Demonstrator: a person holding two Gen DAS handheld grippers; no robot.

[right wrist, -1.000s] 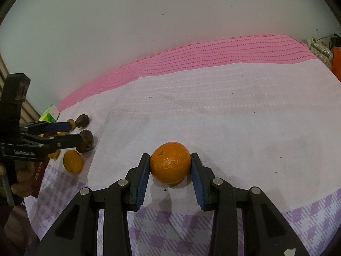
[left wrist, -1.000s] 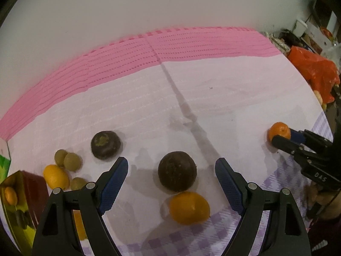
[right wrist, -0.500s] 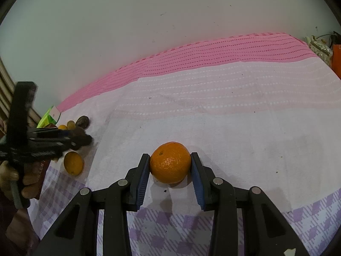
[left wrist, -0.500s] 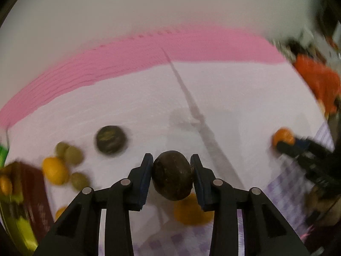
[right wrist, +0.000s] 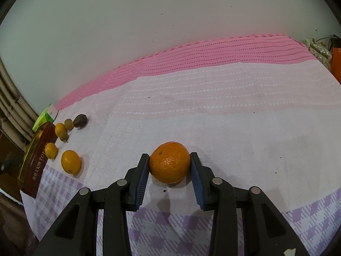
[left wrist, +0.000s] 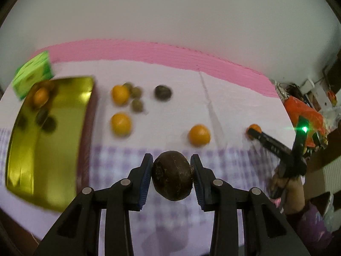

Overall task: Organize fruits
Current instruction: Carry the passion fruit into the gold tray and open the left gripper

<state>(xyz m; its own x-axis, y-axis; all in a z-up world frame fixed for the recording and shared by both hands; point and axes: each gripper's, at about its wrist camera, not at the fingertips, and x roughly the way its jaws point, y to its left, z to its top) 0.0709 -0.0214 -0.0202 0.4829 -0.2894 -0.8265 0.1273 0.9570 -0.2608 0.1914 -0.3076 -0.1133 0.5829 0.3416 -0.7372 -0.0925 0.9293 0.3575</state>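
My left gripper (left wrist: 171,178) is shut on a dark brown round fruit (left wrist: 171,178) and holds it above the cloth. A gold tray (left wrist: 45,136) with a few fruits in it lies to the left. Loose oranges (left wrist: 199,134), small green fruits (left wrist: 137,105) and another dark fruit (left wrist: 163,92) lie on the cloth. My right gripper (right wrist: 169,170) is shut on an orange (right wrist: 169,162) that rests on the cloth; it also shows at the right of the left wrist view (left wrist: 253,130).
A green box (left wrist: 33,74) stands behind the tray. In the right wrist view the tray's maroon side (right wrist: 37,160) is at the far left with fruits (right wrist: 71,161) beside it. Orange bags and clutter (left wrist: 304,111) sit at the right. A pink and white cloth (right wrist: 213,111) covers the table.
My left gripper closed on the dark brown fruit, lifted it and swung left, bringing the gold tray into view. My right gripper stayed shut on the orange.
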